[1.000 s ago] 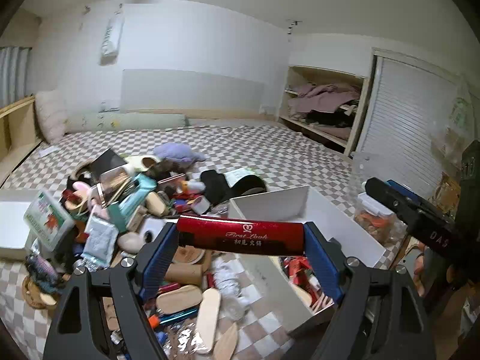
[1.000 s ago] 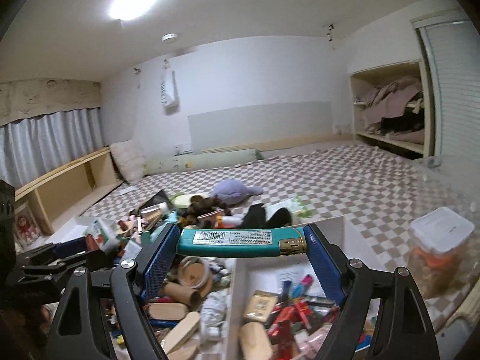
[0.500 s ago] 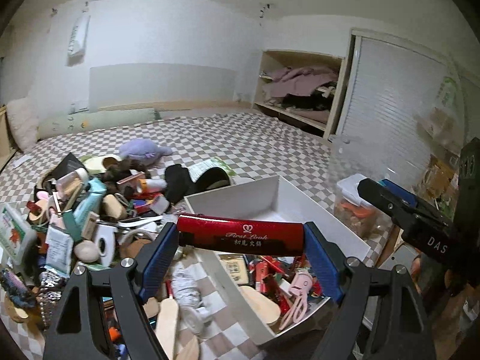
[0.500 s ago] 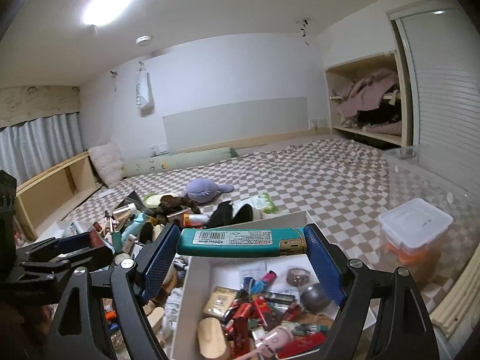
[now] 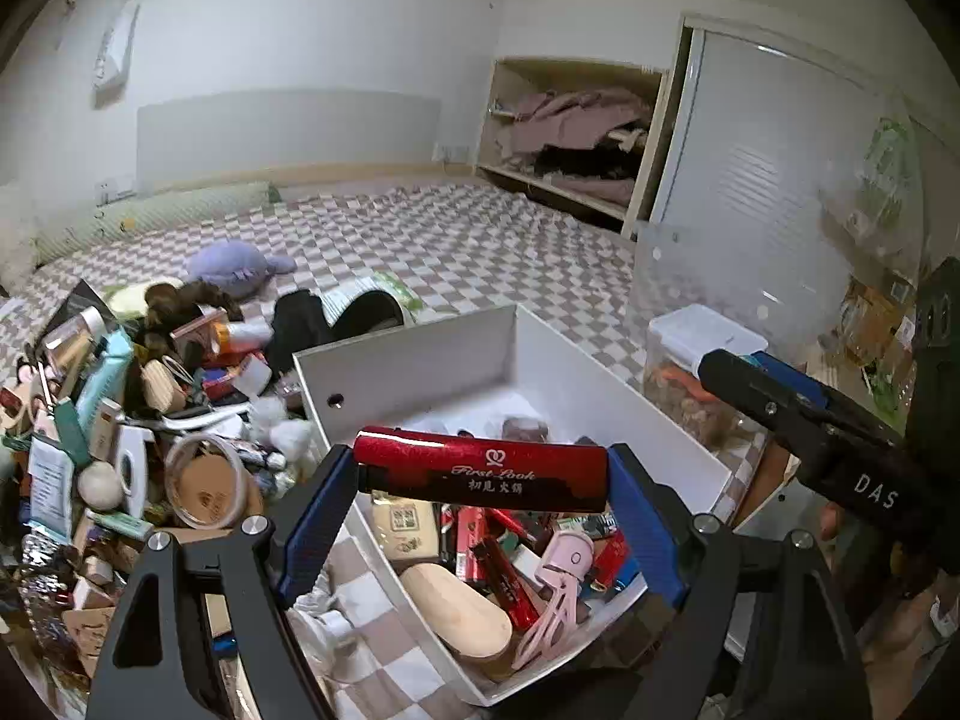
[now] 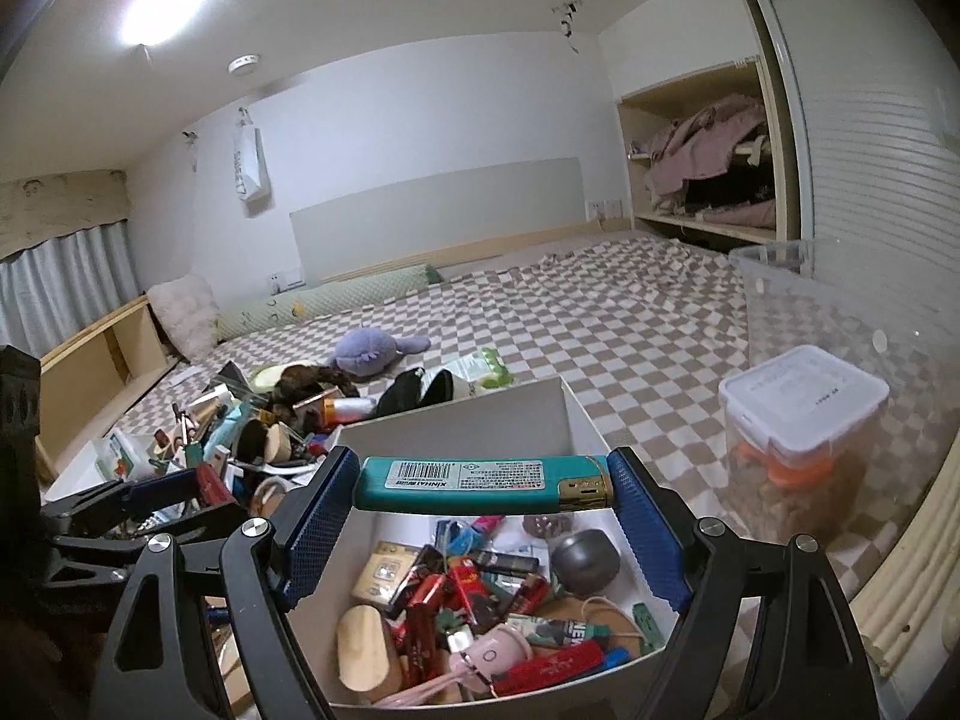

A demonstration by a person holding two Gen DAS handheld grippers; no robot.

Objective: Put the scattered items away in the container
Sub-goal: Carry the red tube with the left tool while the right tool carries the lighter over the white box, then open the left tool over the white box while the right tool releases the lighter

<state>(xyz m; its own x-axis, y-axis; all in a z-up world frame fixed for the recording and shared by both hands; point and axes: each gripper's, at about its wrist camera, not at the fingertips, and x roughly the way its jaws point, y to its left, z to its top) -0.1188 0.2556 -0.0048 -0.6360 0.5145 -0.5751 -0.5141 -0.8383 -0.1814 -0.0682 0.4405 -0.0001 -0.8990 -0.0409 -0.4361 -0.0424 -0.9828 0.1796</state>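
Note:
My left gripper is shut on a red lighter, held crosswise between the blue pads above the near end of the white box. My right gripper is shut on a teal lighter, held the same way over the white box. The box holds several small items: lighters, a pink eyelash curler, a wooden piece, a grey round object. A pile of scattered items lies left of the box. The right gripper's arm shows at the right of the left wrist view.
A clear lidded food tub stands right of the box beside a large clear bin. A purple plush and black socks lie beyond the pile on the checked bed cover. An open shelf of clothes stands at the back right.
Both grippers have moved right, from over the pile to over the white box, each still holding its lighter. The box's contents have come into full view beneath them.

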